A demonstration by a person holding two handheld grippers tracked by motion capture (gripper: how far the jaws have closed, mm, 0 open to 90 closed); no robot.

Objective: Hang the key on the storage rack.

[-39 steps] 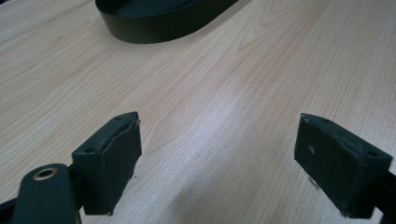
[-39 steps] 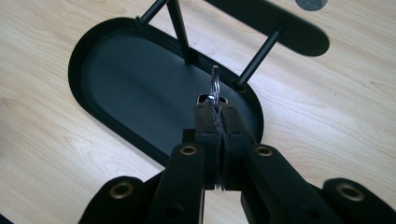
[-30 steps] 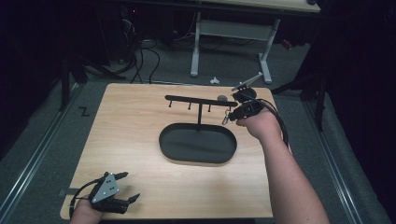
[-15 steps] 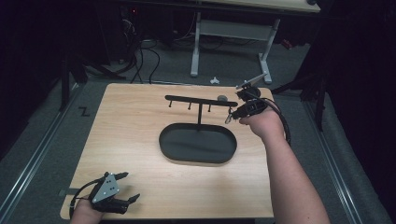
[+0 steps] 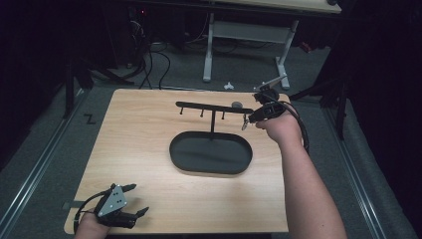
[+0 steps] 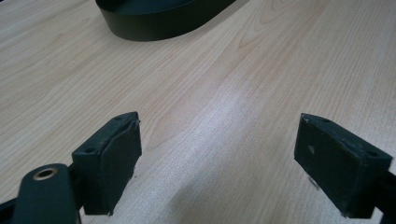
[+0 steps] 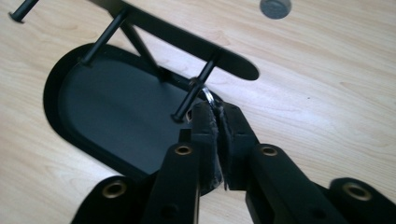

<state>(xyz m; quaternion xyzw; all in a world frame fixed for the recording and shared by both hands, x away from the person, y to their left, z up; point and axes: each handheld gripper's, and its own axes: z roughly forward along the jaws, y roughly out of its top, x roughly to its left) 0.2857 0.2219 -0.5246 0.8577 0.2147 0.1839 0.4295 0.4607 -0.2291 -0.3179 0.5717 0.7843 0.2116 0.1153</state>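
A black stand has an oval tray base (image 5: 184, 162) and a horizontal bar (image 5: 199, 105) with several pegs. My right gripper (image 5: 250, 119) is at the bar's right end, shut on a small metal ring (image 7: 208, 96). In the right gripper view the ring touches the bar's last peg (image 7: 192, 93), just beyond the gripper (image 7: 215, 112); I cannot tell whether it is threaded on. My left gripper (image 5: 135, 199) rests at the table's front left corner. In the left gripper view it (image 6: 219, 158) stands open, its pads (image 6: 114, 154) wide apart over bare wood.
A small grey round disc (image 5: 237, 105) lies on the wooden table (image 5: 134, 134) just behind the bar's right end. The right forearm (image 5: 308, 189) crosses the table's right side. A cable (image 5: 301, 129) loops beside the right hand. Desk legs (image 5: 206, 45) stand on the floor beyond.
The right hand has shifted slightly to the right while the gripper tip stays at the bar's right end. The left gripper has not moved.
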